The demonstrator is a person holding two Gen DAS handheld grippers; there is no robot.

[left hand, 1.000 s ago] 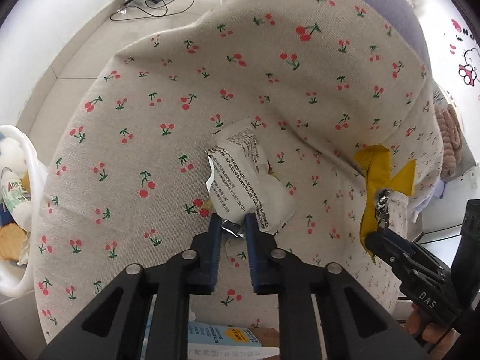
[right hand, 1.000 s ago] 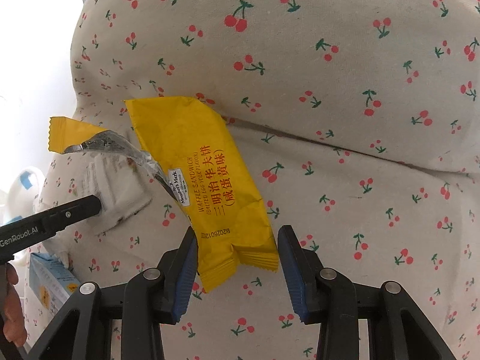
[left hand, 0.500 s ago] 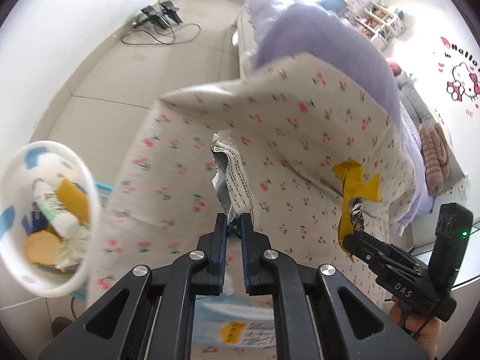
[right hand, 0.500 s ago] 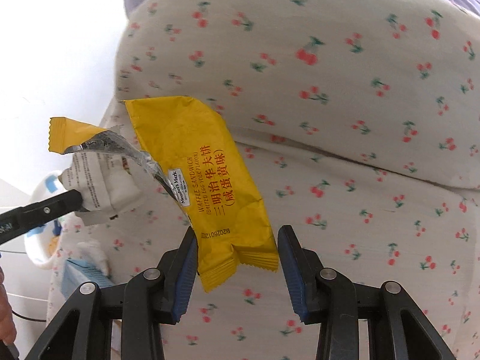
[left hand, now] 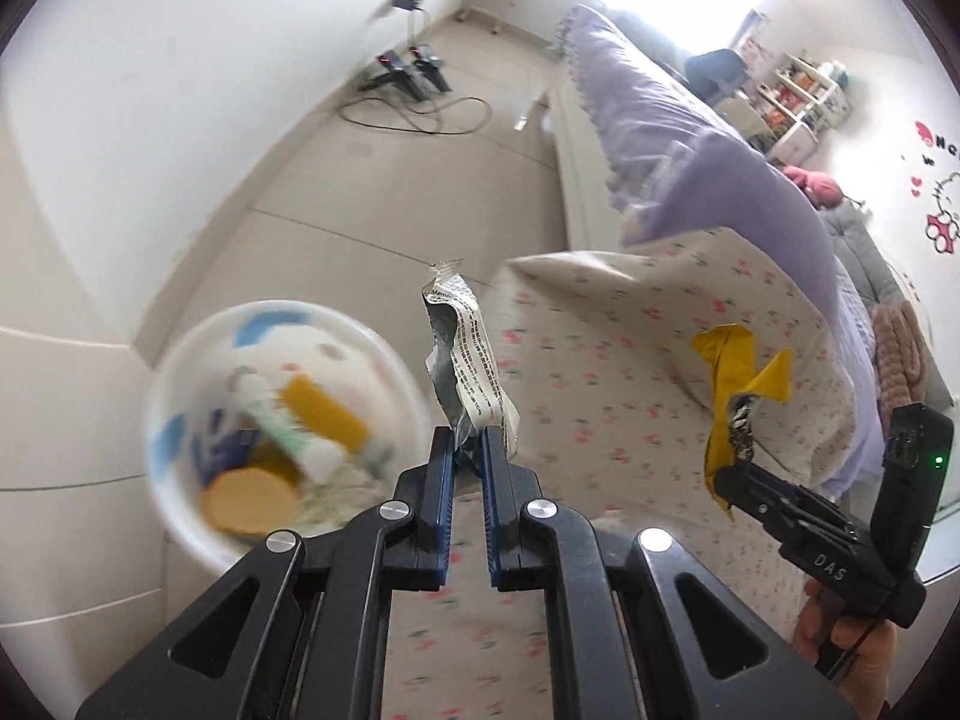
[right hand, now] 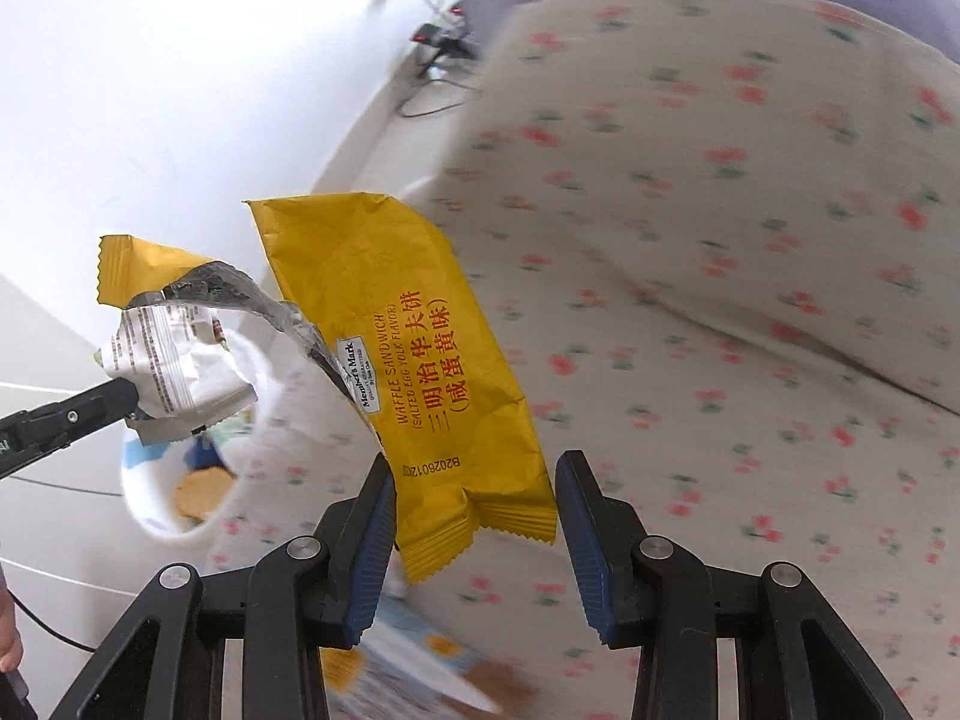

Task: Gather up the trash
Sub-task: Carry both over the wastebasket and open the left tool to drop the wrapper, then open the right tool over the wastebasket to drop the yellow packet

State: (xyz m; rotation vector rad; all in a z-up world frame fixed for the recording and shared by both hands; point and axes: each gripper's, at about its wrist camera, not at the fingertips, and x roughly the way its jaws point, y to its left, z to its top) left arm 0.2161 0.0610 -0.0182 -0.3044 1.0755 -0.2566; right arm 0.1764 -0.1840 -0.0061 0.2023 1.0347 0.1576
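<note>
Foil-lined white wrapper (left hand: 471,369): one, pinched between the closed fingers of the left gripper (left hand: 467,468); lifted off the cherry-print cover (left hand: 630,360) since a second ago, now just beside the white bin (left hand: 180,516), judged ready to drop. Yellow wrapper (right hand: 414,354): one, in the right gripper (right hand: 474,516), jaws wide, contact unclear, off the cover. Bin: one, already holding several discarded items.

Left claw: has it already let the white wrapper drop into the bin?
No, the left claw is shut on the white wrapper, beside the bin.
</note>
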